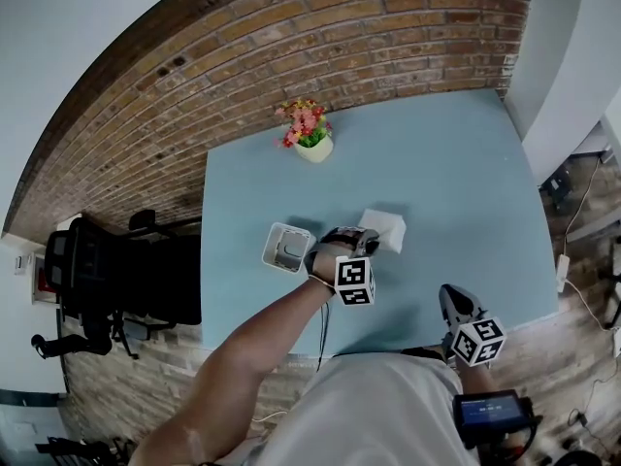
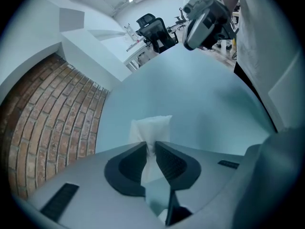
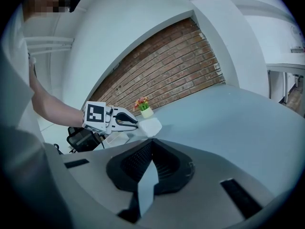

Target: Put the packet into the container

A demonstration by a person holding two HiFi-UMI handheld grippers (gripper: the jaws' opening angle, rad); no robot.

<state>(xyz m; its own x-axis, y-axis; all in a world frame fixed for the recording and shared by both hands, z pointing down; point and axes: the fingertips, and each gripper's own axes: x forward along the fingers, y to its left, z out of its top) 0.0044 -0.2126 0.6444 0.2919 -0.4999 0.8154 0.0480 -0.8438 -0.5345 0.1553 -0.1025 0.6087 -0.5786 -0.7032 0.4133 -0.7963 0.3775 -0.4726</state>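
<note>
A white packet point(image 1: 384, 229) lies near the middle of the light blue table point(image 1: 456, 183). My left gripper point(image 1: 366, 239) is shut on the packet's near edge. In the left gripper view the packet point(image 2: 152, 127) is pinched between the two dark pads point(image 2: 167, 160). The right gripper view shows the same grip from the side, with the left gripper point(image 3: 136, 123) holding the packet point(image 3: 149, 126) low over the table. A white square container point(image 1: 287, 248) stands open-topped just left of my left gripper. My right gripper point(image 1: 455, 302) hovers at the table's near edge, its jaws shut on nothing point(image 3: 151, 146).
A small pot of pink flowers point(image 1: 310, 133) stands at the table's far side. A brick wall point(image 1: 291, 37) runs behind the table. A black office chair point(image 1: 116, 275) sits to the left of the table. The person's torso is at the near edge.
</note>
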